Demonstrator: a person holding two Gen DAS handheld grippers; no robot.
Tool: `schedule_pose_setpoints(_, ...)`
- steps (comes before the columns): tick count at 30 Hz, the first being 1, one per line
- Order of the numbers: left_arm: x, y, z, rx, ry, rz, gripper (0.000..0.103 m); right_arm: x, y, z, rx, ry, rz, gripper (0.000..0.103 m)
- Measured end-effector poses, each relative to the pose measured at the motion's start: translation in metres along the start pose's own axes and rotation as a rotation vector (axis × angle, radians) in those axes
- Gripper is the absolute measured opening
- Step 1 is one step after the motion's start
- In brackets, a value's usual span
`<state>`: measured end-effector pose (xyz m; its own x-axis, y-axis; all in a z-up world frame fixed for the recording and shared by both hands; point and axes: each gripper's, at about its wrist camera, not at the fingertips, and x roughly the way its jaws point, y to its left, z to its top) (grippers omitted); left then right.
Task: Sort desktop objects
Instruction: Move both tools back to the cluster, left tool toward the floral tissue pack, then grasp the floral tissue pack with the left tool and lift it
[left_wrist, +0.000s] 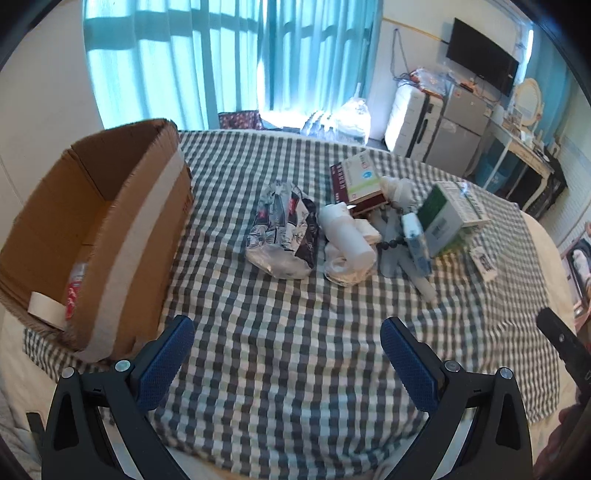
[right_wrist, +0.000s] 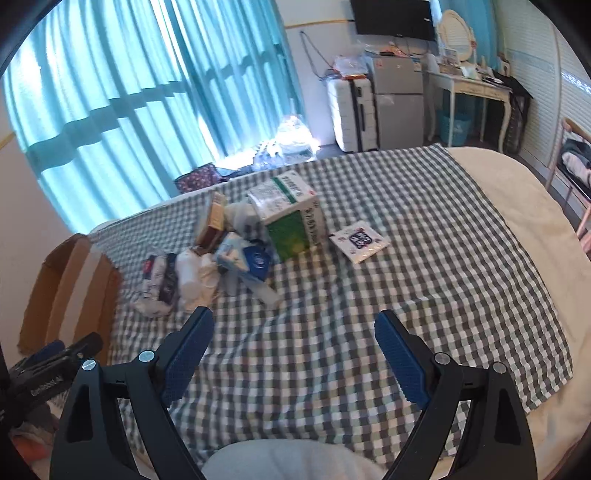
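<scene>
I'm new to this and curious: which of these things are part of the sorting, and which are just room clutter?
Part of the job:
cardboard box
crumpled packet
white roll
green-and-white carton
flat sachet
both open tongs, left, right

Just lying about:
television
suitcase
curtains

- black body of the left gripper (right_wrist: 40, 386) at the right-wrist view's left edge: small white lettering, starts "Gen", rest too blurred to read
- green-and-white carton (right_wrist: 291, 218): print on top and side, illegible
- flat white sachet (right_wrist: 360, 240): dark emblem, unreadable
</scene>
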<state>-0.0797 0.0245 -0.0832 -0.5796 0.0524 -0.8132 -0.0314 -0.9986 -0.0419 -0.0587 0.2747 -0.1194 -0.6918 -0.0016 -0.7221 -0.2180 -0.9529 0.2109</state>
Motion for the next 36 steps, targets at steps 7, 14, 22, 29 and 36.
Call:
schedule_pose_setpoints(7, 0.057, -0.002, 0.020, -0.041, 0.040, 0.018, 0.103, 0.048, -0.025, 0.005, 0.034, 0.052, -0.055, 0.089)
schedule_pose_setpoints(14, 0.114, 0.000, 0.038, -0.074, 0.078, 0.038, 0.103, 0.100, -0.049, 0.013, 0.134, 0.128, -0.037, 0.089)
schedule_pose_setpoints(22, 0.156, 0.005, 0.053, -0.074, 0.106, 0.061, 0.103, 0.142, -0.049, 0.027, 0.085, 0.100, -0.122, 0.089)
schedule_pose_setpoints(29, 0.183, 0.000, 0.057, -0.041, 0.131, 0.022, 0.103, 0.158, -0.066, 0.039, 0.128, 0.083, -0.125, 0.089)
schedule_pose_setpoints(36, 0.187, 0.005, 0.061, -0.024, 0.130, -0.045, 0.101, 0.177, -0.071, 0.046, 0.147, 0.092, -0.146, 0.089)
